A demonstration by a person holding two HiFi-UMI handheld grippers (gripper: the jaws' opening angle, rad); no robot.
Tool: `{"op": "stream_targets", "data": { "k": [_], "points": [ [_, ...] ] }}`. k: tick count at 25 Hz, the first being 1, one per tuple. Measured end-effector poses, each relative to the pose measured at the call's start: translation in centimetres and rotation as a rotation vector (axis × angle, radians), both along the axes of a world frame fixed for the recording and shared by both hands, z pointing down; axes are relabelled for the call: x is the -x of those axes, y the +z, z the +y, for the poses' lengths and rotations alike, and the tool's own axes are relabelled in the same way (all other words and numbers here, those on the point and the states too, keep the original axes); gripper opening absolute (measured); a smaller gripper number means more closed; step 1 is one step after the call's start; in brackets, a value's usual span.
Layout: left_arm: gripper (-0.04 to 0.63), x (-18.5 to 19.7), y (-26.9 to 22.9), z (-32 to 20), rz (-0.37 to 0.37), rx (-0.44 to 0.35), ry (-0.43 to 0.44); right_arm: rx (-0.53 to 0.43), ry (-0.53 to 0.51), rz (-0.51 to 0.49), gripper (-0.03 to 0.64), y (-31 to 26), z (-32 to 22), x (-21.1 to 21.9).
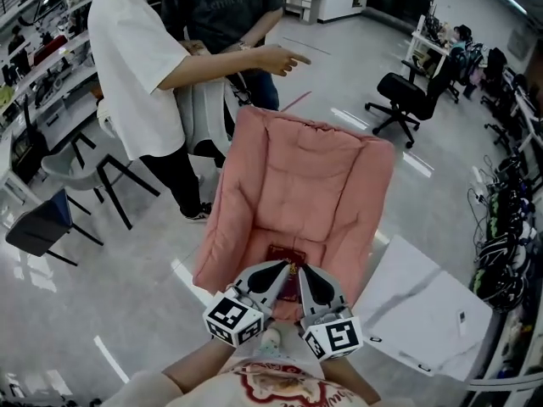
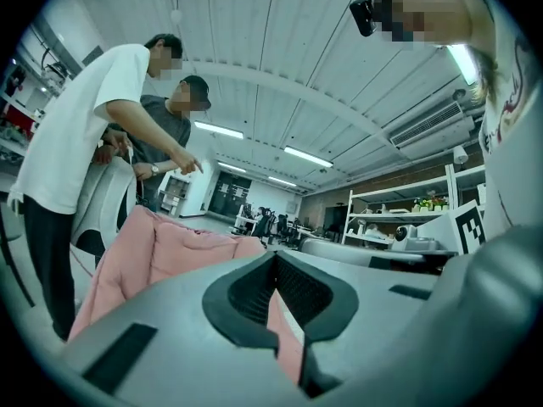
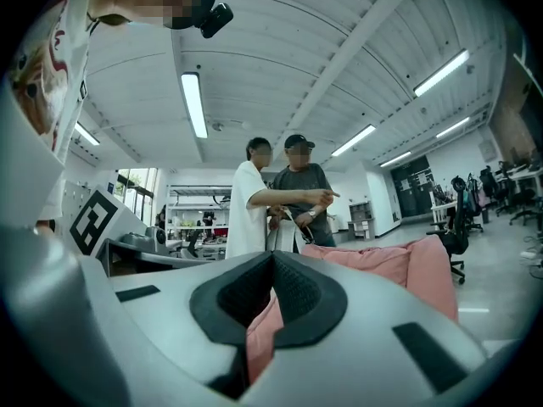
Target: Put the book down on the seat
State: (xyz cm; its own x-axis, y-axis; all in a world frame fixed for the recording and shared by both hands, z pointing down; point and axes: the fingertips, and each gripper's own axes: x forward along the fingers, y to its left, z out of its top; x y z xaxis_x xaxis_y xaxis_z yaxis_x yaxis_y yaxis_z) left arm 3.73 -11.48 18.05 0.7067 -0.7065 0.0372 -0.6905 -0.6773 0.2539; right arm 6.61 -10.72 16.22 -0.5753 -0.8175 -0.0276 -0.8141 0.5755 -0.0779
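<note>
A pink cushioned seat [image 1: 297, 185] stands in front of me on the grey floor. A dark red book [image 1: 285, 253] lies flat on its seat pad, at the near end. My left gripper [image 1: 283, 267] and right gripper [image 1: 303, 270] hover side by side just over the near edge of the book, both shut with nothing between the jaws. In the left gripper view the shut gripper [image 2: 273, 259] points level at the pink seat [image 2: 170, 248]. The right gripper [image 3: 271, 258] in its own view looks past the seat's [image 3: 399, 265] padded back.
Two people [image 1: 144, 75] stand close behind the seat at upper left, one pointing. A black office chair [image 1: 407, 96] is at the far right. A white board [image 1: 424, 299] lies on the floor at right. A stool [image 1: 76, 166] and a blue chair [image 1: 38, 223] stand at left.
</note>
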Motion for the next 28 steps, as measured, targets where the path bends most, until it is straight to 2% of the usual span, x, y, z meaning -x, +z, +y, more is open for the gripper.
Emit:
{"op": "stream_targets", "data": {
  "k": [4, 7, 17, 22, 28],
  "points": [
    [0.003, 0.3, -1.2, 2.1, 0.004, -0.031, 0.024, -0.033, 0.016, 0.0, 0.002, -1.2, 2.0, 0.5],
    [0.003, 2.0, -2.2, 4.9, 0.013, -0.044, 0.023, -0.049, 0.027, -0.001, 0.002, -2.2, 5.0, 1.8],
    [0.003, 8.3, -2.4, 20.1, 0.013, -0.058, 0.037, -0.054, 0.101, -0.028, 0.002, -2.6, 20.0, 6.5],
    [0.003, 9.4, -2.7, 25.8, 0.013, -0.055, 0.051, -0.051, 0.127, -0.051, 0.002, -3.1, 26.0, 7.3],
    [0.003, 9.2, -3.2, 30.1, 0.031, -0.061, 0.079, -0.06, 0.125, -0.044, 0.002, -3.8, 30.1, 7.9]
  ]
}}
